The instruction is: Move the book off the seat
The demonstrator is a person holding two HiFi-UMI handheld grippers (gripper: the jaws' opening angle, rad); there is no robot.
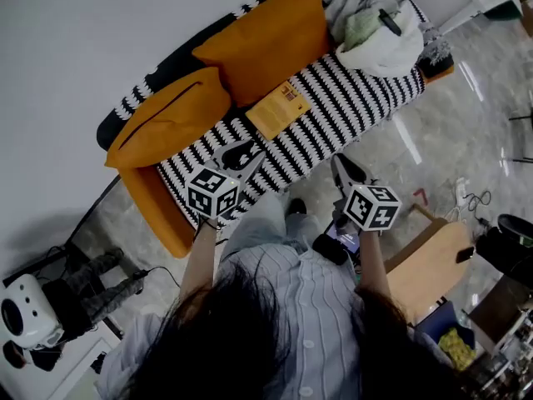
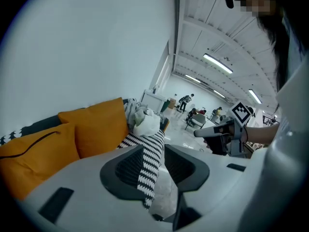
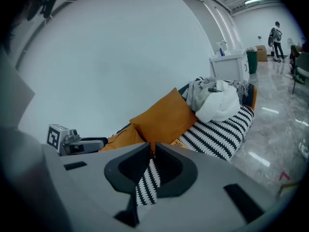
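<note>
Two empty claws: left claw [image 1: 240, 152] parted, right claw [image 1: 346, 172] closed, both short of the book [image 1: 279, 109].

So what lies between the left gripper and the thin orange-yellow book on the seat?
Nothing but bare black-and-white striped seat cover separates the left gripper and the thin orange-yellow book, seen in the head view.

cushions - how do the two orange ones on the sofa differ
The end cushion shows a dark line across its face; the middle cushion is plain. The end cushion sits at the sofa's end; the middle cushion sits behind the book. Both are orange and propped against the sofa's back.
</note>
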